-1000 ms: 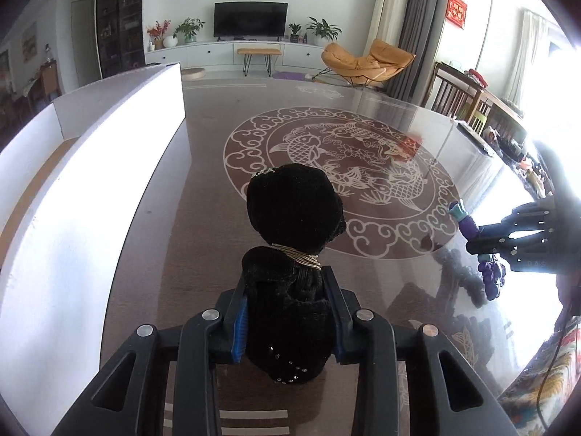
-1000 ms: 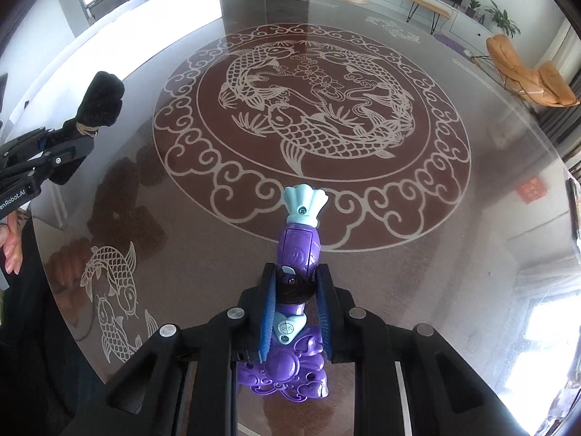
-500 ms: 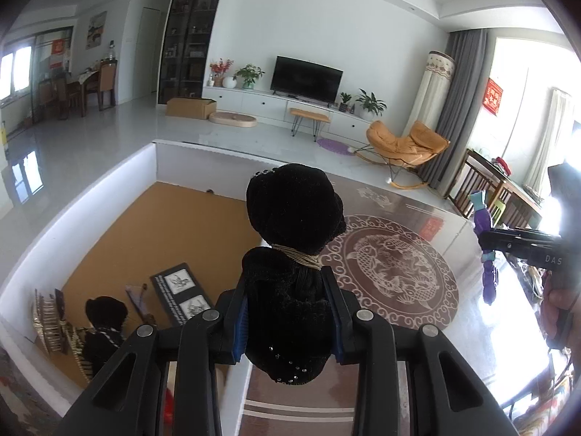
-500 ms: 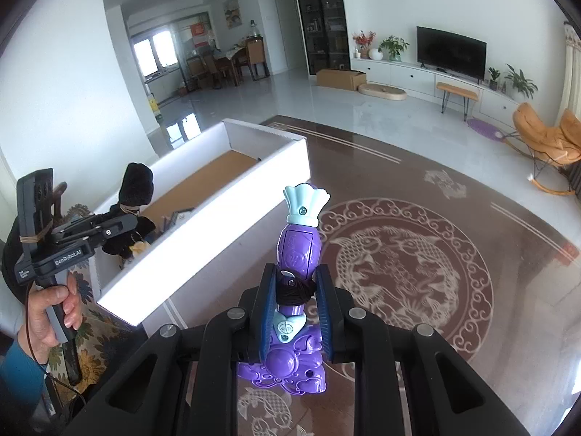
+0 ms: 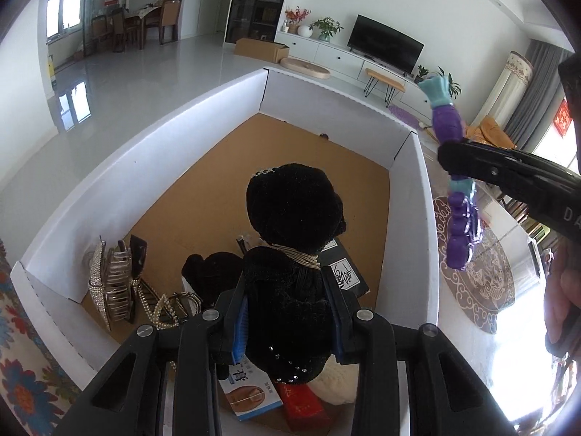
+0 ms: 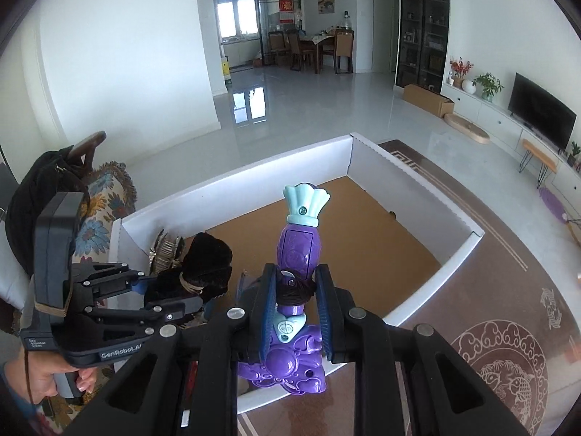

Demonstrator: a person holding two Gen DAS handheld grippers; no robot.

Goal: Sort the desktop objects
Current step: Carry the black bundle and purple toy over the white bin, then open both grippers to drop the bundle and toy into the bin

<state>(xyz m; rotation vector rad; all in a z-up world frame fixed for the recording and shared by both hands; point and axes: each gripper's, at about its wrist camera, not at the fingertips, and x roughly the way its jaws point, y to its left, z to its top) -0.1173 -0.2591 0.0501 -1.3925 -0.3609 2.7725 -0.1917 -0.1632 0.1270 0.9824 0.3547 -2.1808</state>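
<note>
My left gripper is shut on a black fuzzy hair tie with a gold band and holds it above the near end of a white cardboard box with a brown floor. My right gripper is shut on a purple toy with a light blue fan-shaped tip, held over the box's right wall. The toy also shows in the left wrist view. The left gripper and hair tie also show in the right wrist view.
Inside the box lie rhinestone hair clips, another black fuzzy hair piece, a dark card, a blue and white packet and a red packet. The box stands on a glass table with a carp pattern.
Both grippers have swung left from over the patterned table to over the box, carrying their objects. The box's contents have come closer below the left gripper.
</note>
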